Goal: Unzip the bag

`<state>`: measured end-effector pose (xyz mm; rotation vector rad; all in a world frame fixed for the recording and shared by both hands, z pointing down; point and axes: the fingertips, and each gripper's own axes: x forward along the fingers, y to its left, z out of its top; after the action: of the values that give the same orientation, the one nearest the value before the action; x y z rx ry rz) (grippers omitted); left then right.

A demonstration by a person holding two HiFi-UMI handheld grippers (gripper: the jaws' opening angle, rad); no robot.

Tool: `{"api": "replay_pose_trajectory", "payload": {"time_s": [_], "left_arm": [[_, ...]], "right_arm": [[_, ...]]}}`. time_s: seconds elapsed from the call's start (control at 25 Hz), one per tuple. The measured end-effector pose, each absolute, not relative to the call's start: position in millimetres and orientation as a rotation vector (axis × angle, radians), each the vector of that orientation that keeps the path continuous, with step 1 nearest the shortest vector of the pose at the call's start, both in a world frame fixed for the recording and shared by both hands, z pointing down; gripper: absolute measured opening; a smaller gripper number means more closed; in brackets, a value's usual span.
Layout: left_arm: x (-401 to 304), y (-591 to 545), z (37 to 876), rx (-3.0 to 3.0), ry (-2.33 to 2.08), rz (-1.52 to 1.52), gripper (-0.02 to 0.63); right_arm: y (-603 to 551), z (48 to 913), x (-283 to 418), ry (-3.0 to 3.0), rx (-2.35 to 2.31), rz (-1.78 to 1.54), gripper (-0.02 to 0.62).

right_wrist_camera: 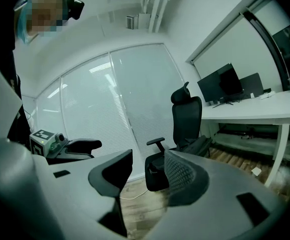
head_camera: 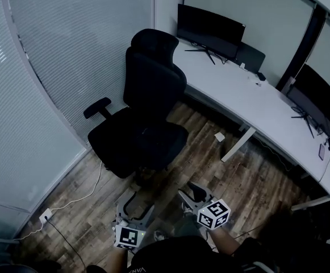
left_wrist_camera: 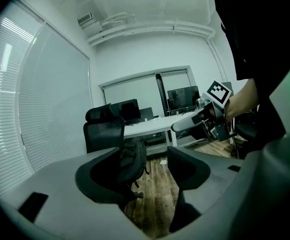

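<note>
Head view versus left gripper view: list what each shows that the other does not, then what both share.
Head view only: the white socket with its cable, and the left gripper seen from above, jaws apart. Left gripper view only: the ceiling and a dark bag on the black office chair. Both: that chair, the white desk, the wood floor and the open right gripper.

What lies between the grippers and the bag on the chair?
Bare wooden floor, in the head view, separates left gripper and right gripper from the bag.
</note>
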<state>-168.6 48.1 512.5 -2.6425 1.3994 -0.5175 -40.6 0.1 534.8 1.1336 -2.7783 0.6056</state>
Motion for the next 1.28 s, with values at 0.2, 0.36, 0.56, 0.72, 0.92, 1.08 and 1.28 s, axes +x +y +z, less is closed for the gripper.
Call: {"api": "replay_pose_trajectory", "payload": {"time_s": [0.2,0.36,0.56,0.72,0.92,1.08,1.28], "left_arm": [[-162.2,4.8,536.8,-2.637,1.455,-0.571,0.293],[-149.4,-30.6,544.9,-2.636,1.432,-0.619,0.295],[-139.7,-70.5,575.0,-2.608,1.408,-0.713,0.301],[-138.1,-92.3,604.3,-2.58,1.399,-0.804,0.31],[-140.0,-116.0,641.7,-2.574,1.426,-0.903,0.31],[-139.6,-128.9,668.6,-2.56,1.396,-0.99,0.311],[-139.5,-139.4,693.6,-2.554,1.36,-1.074,0.311]], "right_arm": [[-39.3,556.6,-38.1,-2.752,1.064,0.626,0.179],[-71.8,576.4,-37.1,-2.729,1.01,0.643,0.179],[-110.9,610.7,-34.5,-2.702,0.934,0.654,0.179],[-129.4,640.7,-37.2,-2.688,0.851,0.684,0.179],[-144.1,678.0,-46.7,-2.696,0.706,0.737,0.179],[-154.4,706.5,-55.2,-2.701,0.591,0.778,0.179],[-171.9,738.1,-66.8,-2.705,0.475,0.78,0.179]]}}
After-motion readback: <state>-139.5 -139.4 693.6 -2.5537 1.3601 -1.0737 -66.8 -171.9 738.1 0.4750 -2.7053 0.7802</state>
